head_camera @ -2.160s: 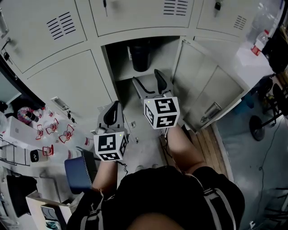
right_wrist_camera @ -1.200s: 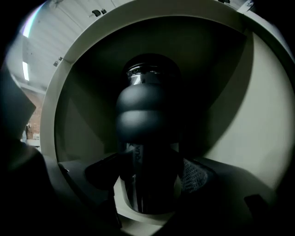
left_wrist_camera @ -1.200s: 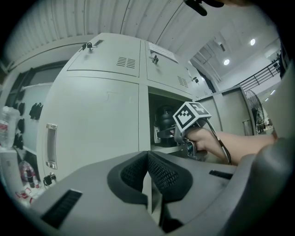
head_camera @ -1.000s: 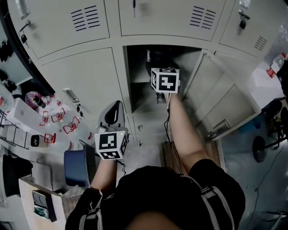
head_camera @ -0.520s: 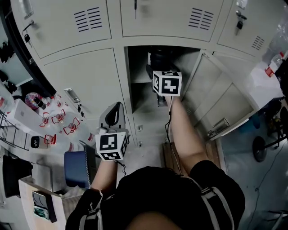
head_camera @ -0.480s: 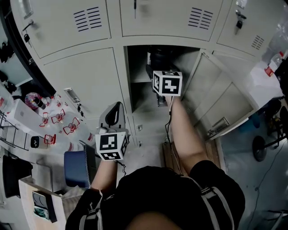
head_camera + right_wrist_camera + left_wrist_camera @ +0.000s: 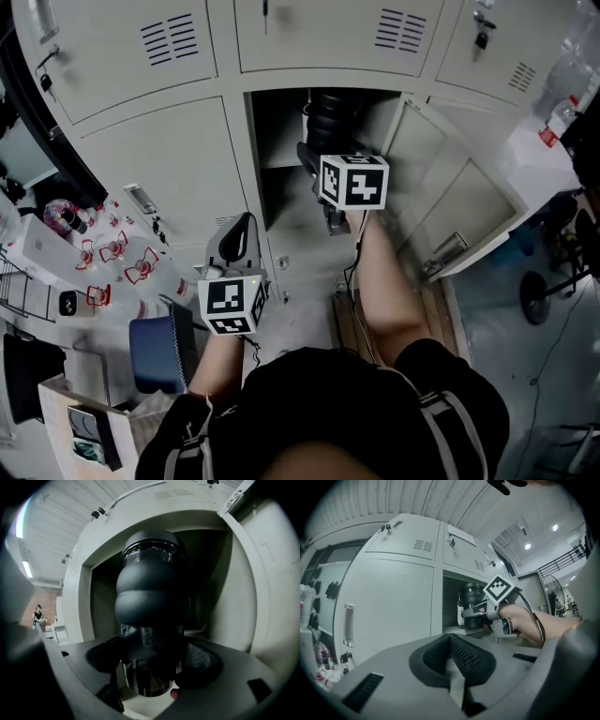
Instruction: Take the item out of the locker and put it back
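Bottle [image 7: 149,606], dark and upright, sits farthest out. Nearest the person, the left gripper [image 7: 451,660] hangs idle, its jaws pressed together on nothing, well short of the locker [image 7: 272,178]. Farther out, the right gripper [image 7: 150,667] reaches into the open compartment, jaws clamped on the bottle's lower body, whose long axis runs vertically across them. Whether its base touches the shelf is unclear. Taking it out likely means pulling straight back, clear of the open door [image 7: 459,202] at right.
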The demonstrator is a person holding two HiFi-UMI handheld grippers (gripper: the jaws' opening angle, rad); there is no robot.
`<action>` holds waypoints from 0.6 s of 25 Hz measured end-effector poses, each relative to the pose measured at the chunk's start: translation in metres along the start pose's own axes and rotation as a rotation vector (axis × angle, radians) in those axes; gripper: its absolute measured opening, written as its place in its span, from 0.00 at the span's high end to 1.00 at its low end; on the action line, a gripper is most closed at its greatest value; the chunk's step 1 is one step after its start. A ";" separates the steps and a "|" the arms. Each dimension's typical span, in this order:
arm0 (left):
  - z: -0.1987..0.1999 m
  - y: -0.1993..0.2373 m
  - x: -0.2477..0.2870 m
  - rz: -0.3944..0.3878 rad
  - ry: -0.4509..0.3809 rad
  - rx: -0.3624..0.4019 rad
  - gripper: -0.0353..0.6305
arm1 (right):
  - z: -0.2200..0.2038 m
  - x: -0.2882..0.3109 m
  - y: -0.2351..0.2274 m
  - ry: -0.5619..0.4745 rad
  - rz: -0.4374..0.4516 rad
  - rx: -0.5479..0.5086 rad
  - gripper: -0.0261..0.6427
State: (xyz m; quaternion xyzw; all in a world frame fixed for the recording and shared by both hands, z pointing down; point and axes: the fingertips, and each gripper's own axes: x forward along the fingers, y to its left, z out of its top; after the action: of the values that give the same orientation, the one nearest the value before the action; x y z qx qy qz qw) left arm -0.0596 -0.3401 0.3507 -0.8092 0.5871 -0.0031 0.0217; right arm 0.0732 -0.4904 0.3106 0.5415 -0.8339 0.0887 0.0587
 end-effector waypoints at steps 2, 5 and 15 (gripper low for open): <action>-0.001 -0.004 0.000 -0.011 0.001 -0.003 0.93 | -0.002 -0.009 0.001 -0.010 -0.003 -0.002 0.38; -0.002 -0.009 -0.001 -0.022 0.003 -0.006 0.93 | -0.009 -0.020 0.003 -0.026 0.000 -0.018 0.38; -0.014 -0.025 -0.005 -0.062 0.029 -0.016 0.93 | -0.059 -0.047 0.009 -0.001 -0.006 -0.041 0.38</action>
State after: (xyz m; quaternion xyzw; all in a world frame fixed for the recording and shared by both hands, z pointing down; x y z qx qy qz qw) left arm -0.0379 -0.3277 0.3654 -0.8271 0.5619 -0.0109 0.0064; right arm 0.0844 -0.4323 0.3587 0.5426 -0.8341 0.0711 0.0695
